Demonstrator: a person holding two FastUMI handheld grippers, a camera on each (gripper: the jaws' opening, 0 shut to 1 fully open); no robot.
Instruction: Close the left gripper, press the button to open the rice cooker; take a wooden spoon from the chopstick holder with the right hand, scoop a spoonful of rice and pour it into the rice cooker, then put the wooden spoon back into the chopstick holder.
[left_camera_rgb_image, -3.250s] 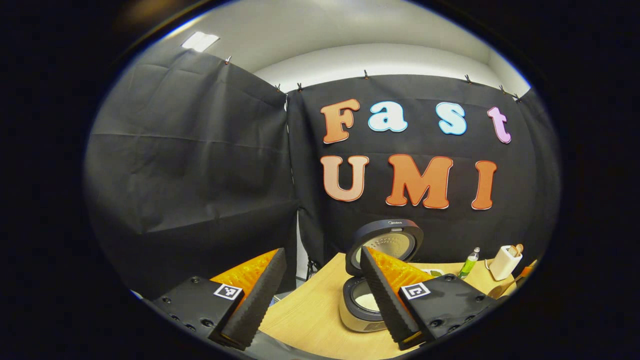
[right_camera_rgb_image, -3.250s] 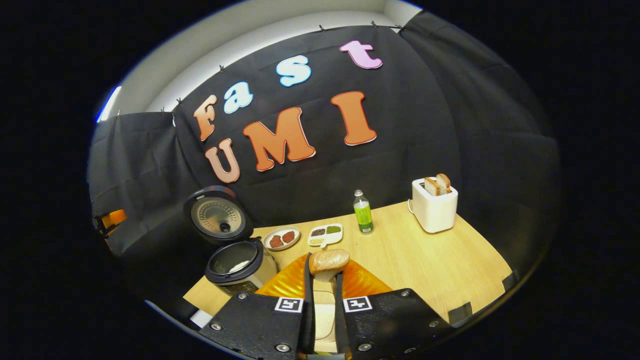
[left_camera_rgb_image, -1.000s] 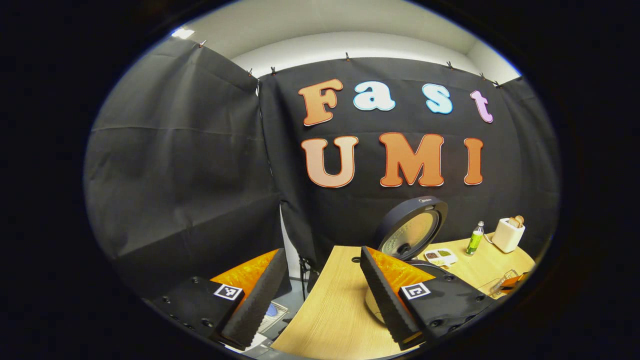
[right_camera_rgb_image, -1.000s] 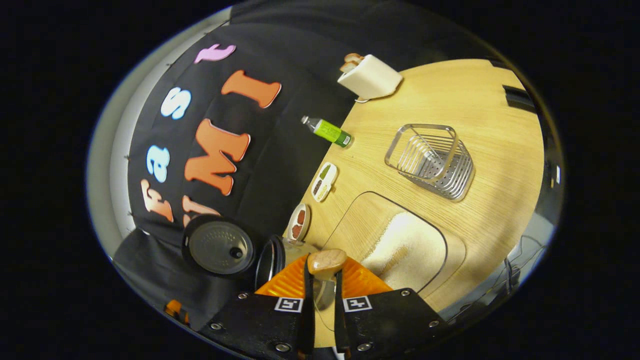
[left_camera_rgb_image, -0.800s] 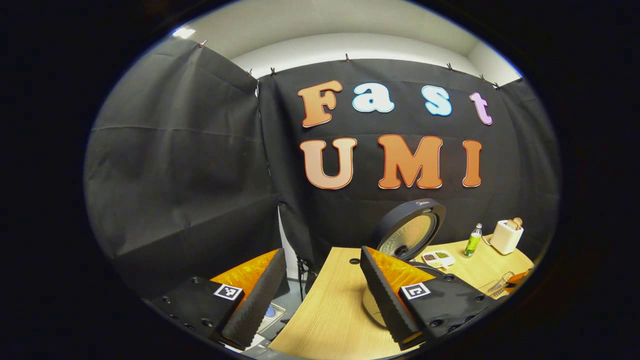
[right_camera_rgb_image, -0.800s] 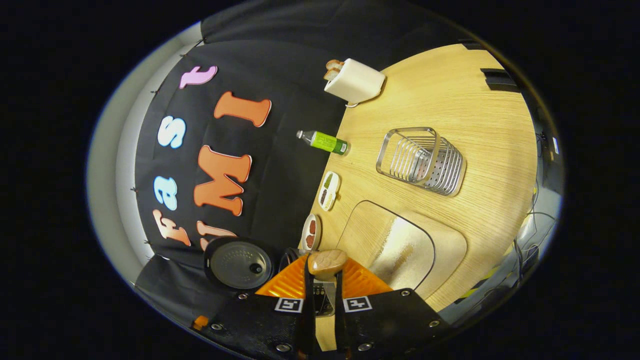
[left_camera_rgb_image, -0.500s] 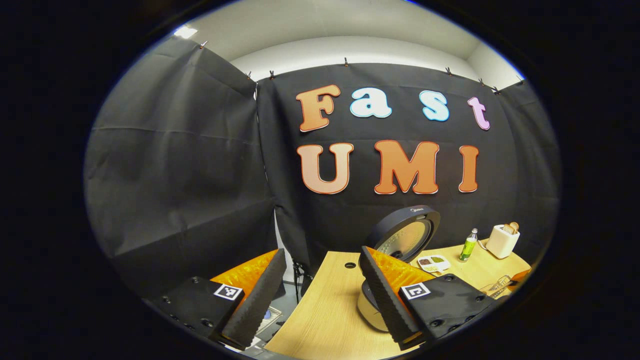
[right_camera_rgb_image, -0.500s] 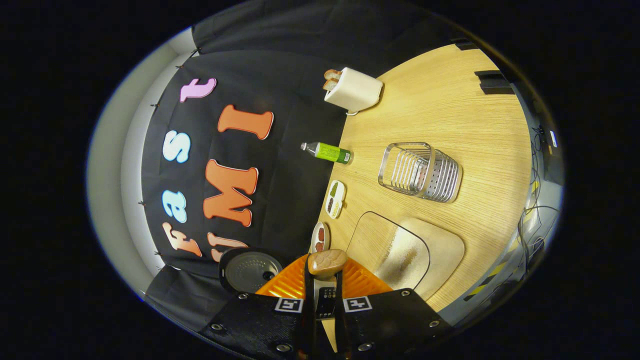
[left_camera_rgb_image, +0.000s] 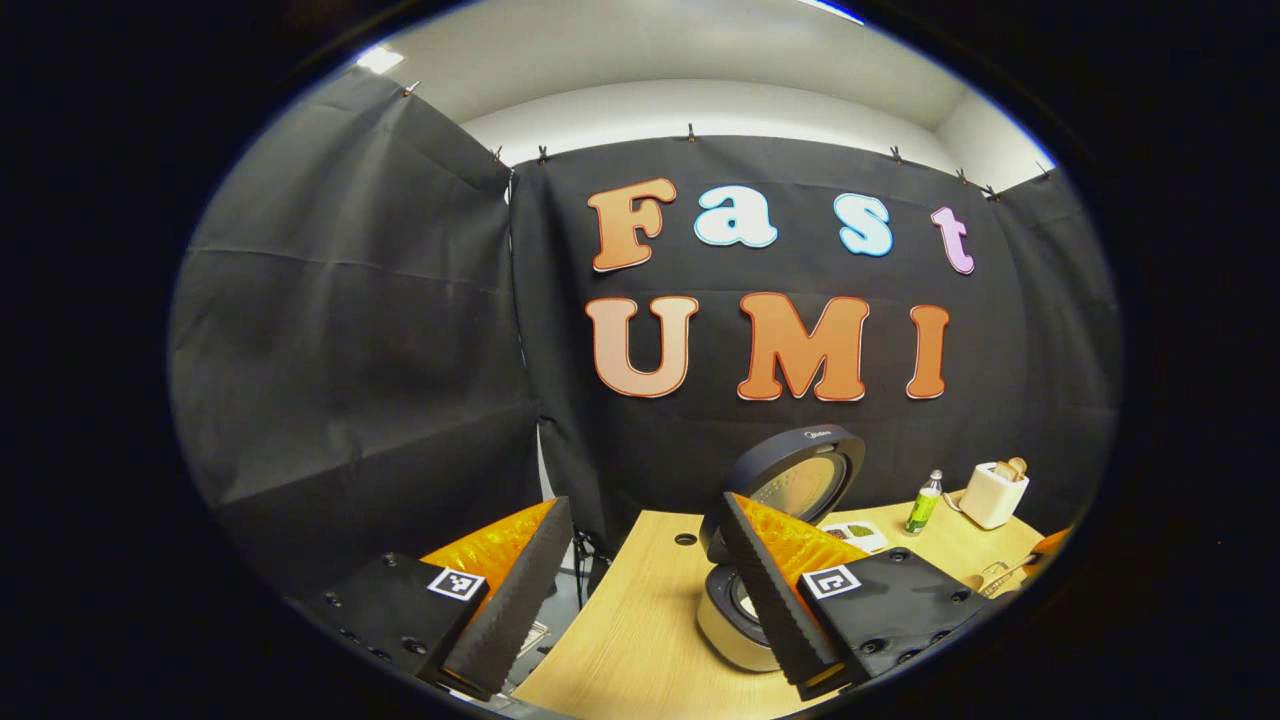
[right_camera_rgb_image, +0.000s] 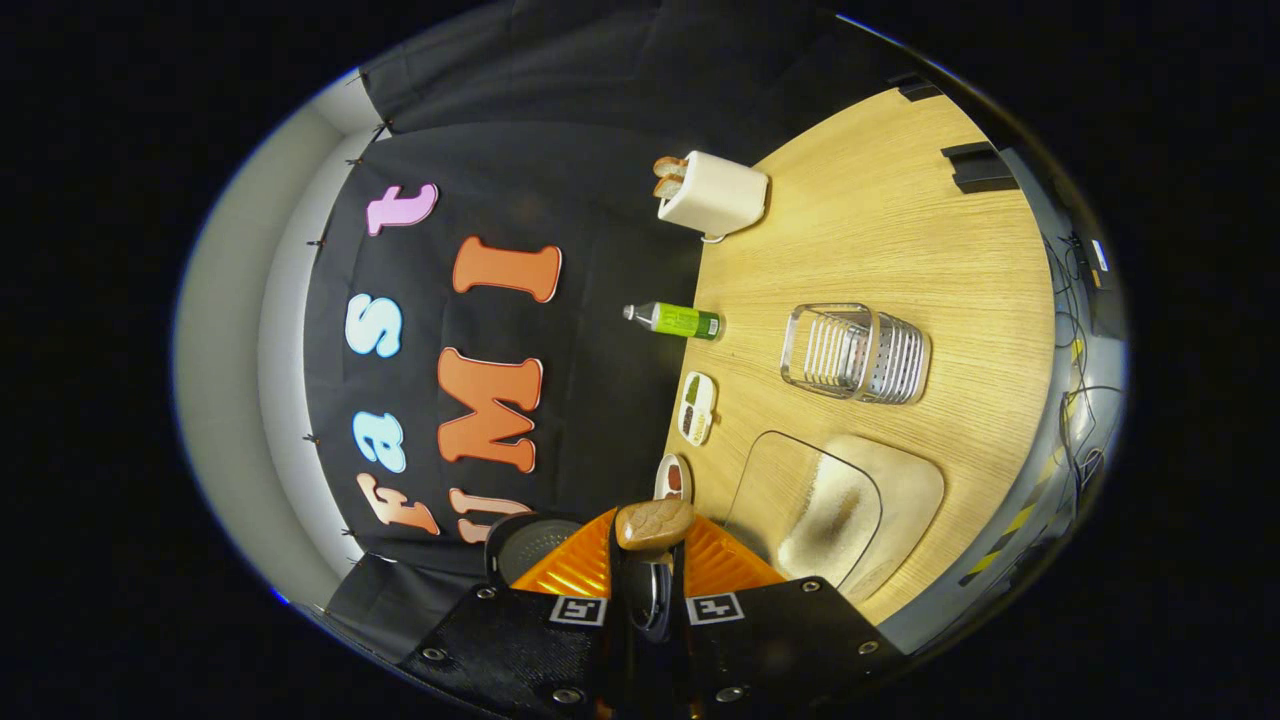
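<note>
Right gripper (right_camera_rgb_image: 648, 570) is clenched on the light-brown wooden spoon (right_camera_rgb_image: 654, 525), whose handle end pokes out just past the fingertips; the spoon looks light, stiff and smooth, so a firm mid-handle hold seems best to stop it twisting. Beyond the tips, the metal wire chopstick holder (right_camera_rgb_image: 855, 353) stands well apart on the wooden table (right_camera_rgb_image: 900, 220). Left gripper (left_camera_rgb_image: 645, 590) hangs released, holding nothing, the white rice cooker with raised dark lid (left_camera_rgb_image: 790, 480) just beyond its right finger.

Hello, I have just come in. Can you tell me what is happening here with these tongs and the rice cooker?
A person holds a pair of tongs in each hand. The right tongs are shut on a wooden spoon, held rolled to the side near the rice cooker, whose lid stands open. The left tongs are open and hold nothing. The metal chopstick holder waits on the table, beside the tray of rice.
</note>
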